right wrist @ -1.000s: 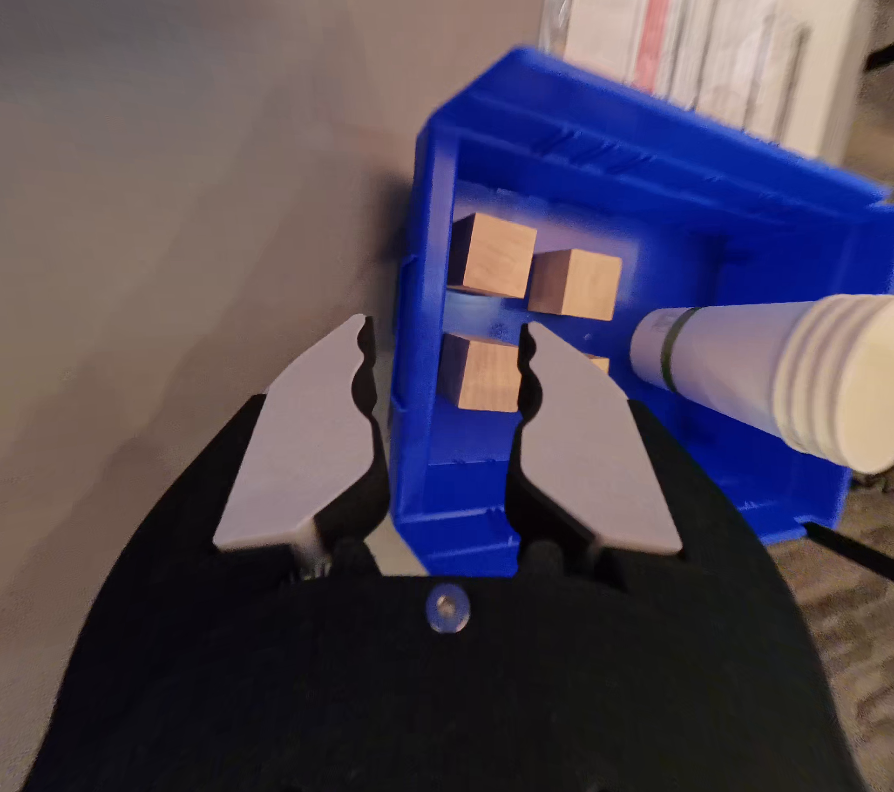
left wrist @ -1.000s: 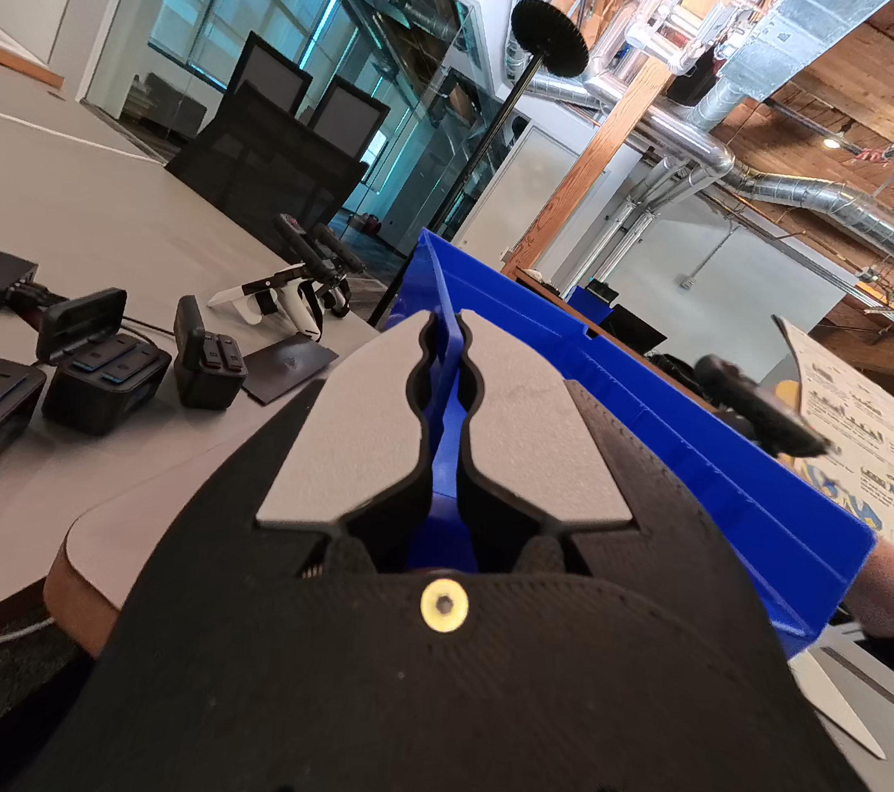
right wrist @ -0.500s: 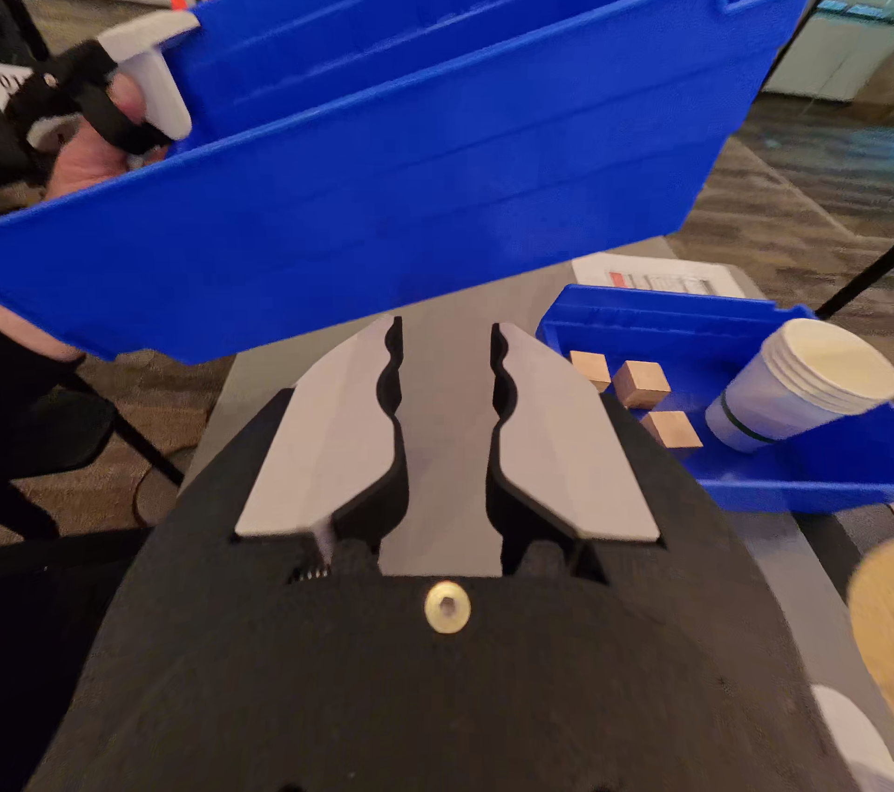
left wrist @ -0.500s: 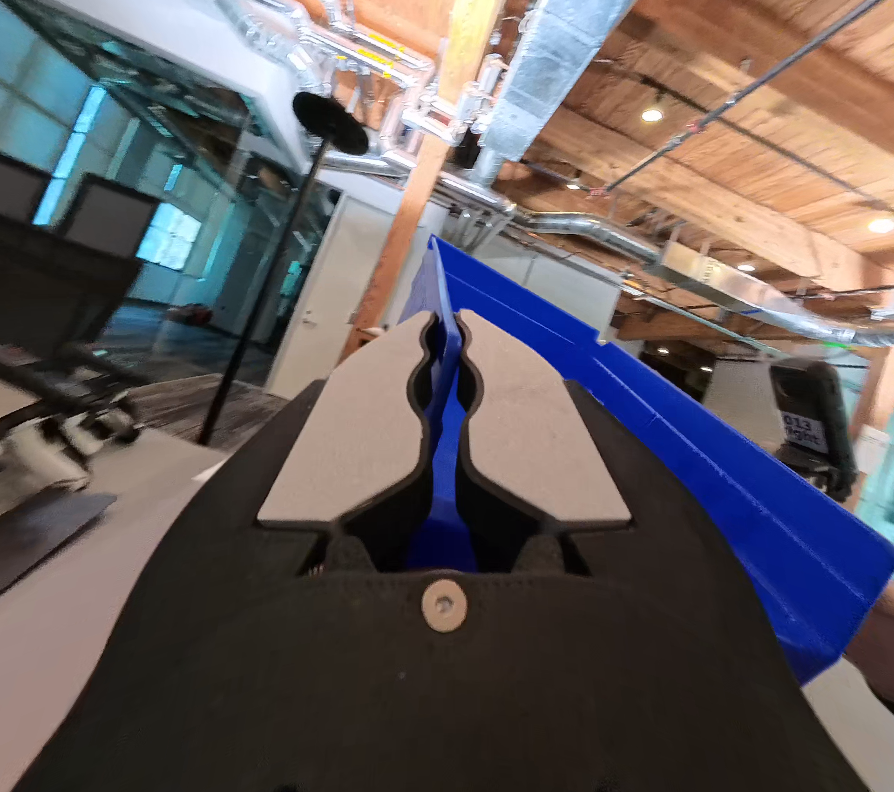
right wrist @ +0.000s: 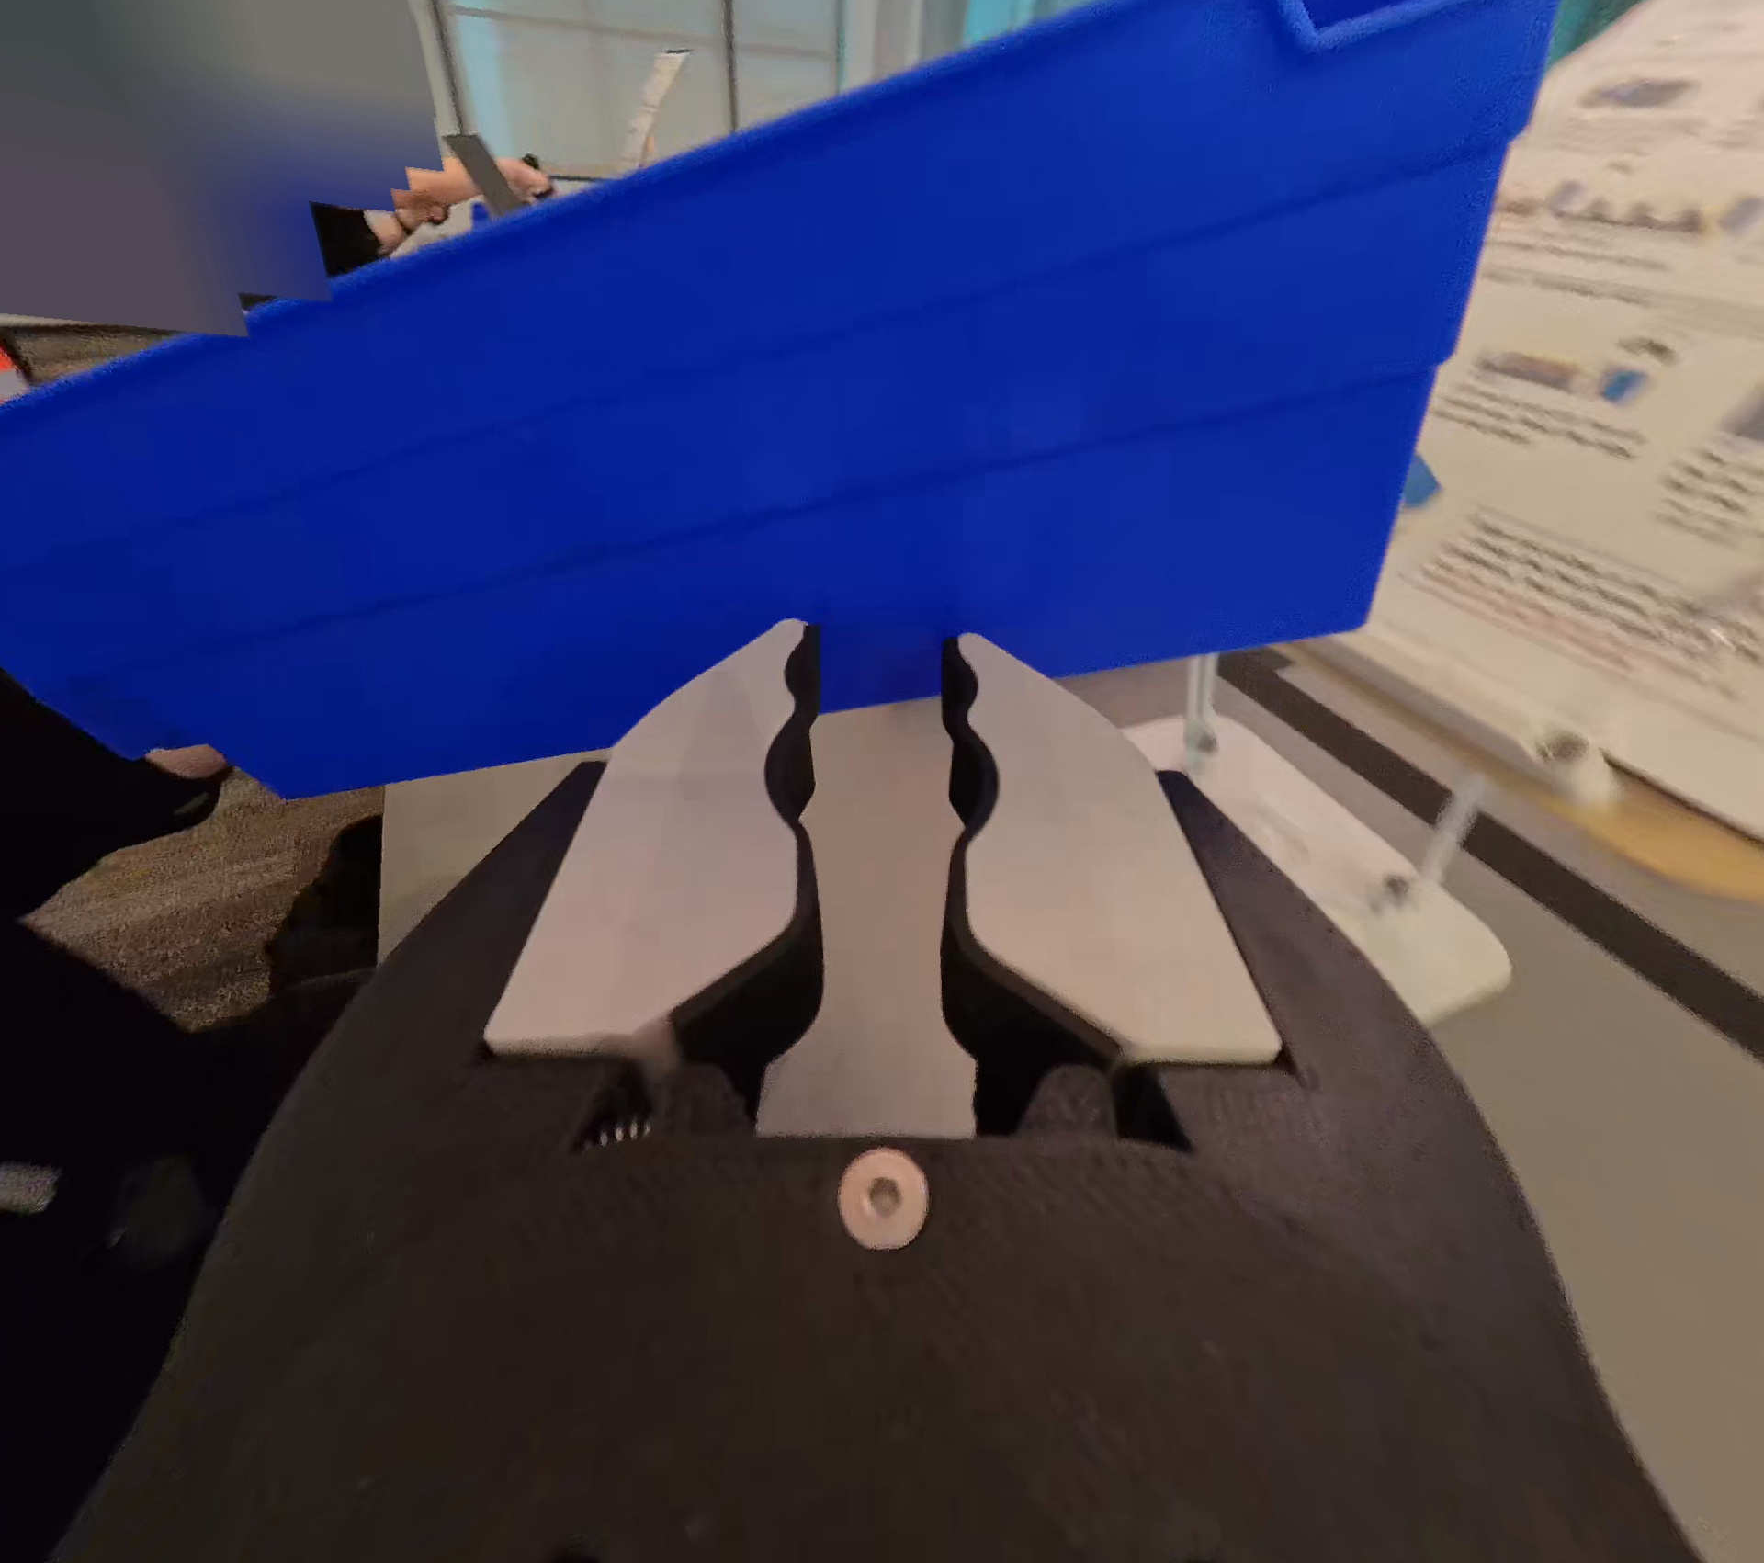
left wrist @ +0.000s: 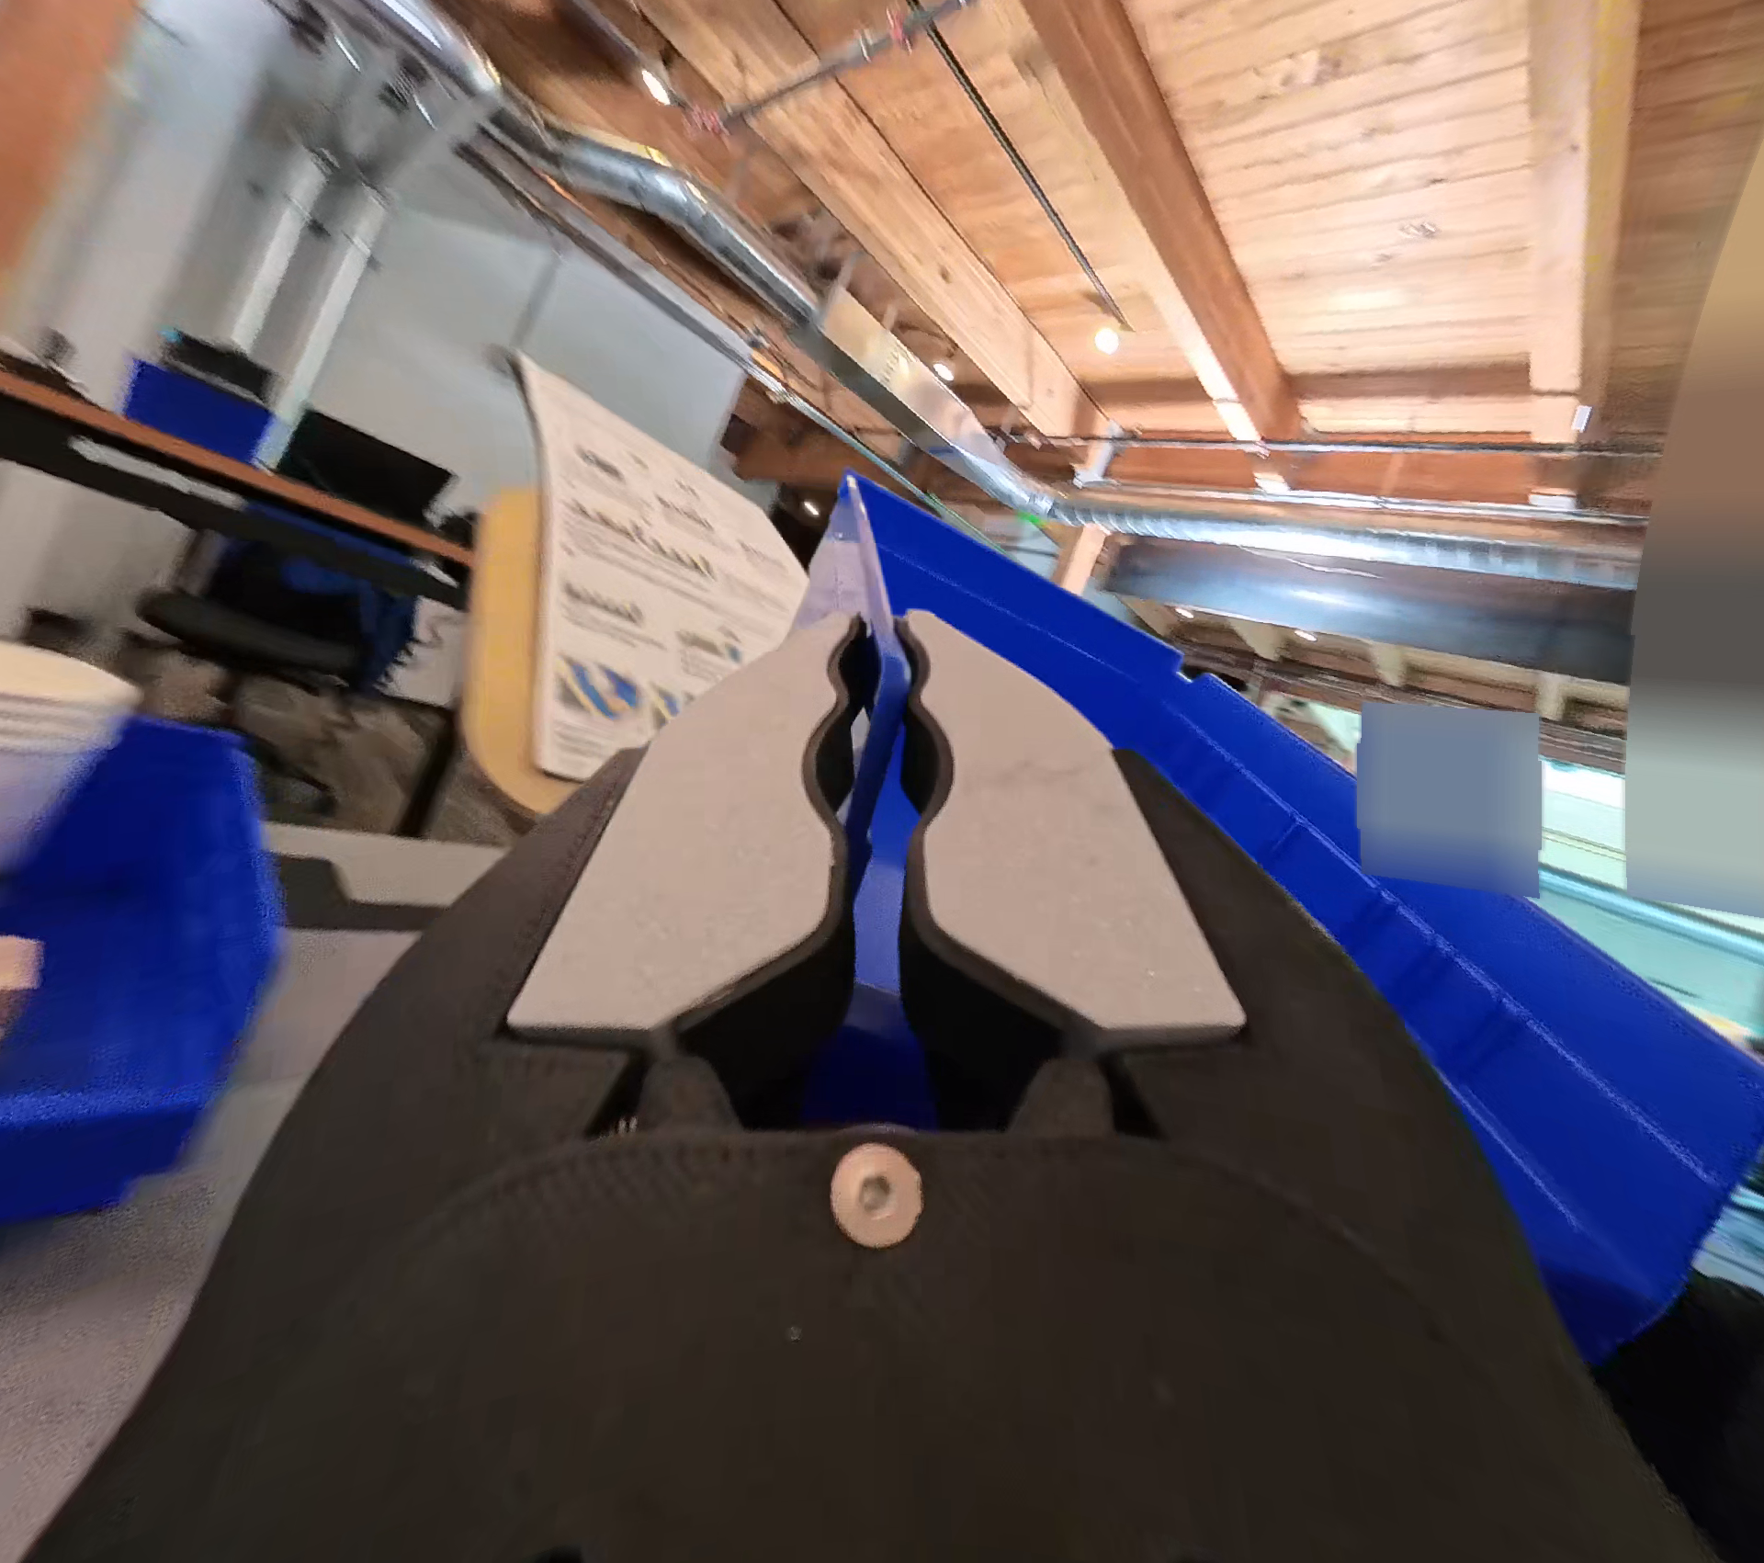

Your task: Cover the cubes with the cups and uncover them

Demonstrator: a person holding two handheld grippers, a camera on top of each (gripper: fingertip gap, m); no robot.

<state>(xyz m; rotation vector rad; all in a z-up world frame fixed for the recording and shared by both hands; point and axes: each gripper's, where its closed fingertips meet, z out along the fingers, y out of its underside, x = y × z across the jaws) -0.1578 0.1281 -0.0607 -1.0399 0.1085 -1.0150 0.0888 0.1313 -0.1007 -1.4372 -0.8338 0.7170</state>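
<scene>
Clamping the thin wall of a long blue bin [left wrist: 1413,935], the left gripper [left wrist: 876,658] had its fingers almost together, with only the plastic edge between them at frame centre. That bin was off the table and tilted, its rim running up toward the lower right edge of the left wrist view. In the right wrist view it filled the upper half, its lower edge just above the right gripper [right wrist: 878,644], whose fingers stood narrowly parted with nothing between them and bare grey table [right wrist: 1575,1183] beneath. At far left of the left wrist view, blurred and cut off, sat a second blue bin [left wrist: 124,992] with white cups [left wrist: 48,715]. No cubes could be made out clearly.
</scene>
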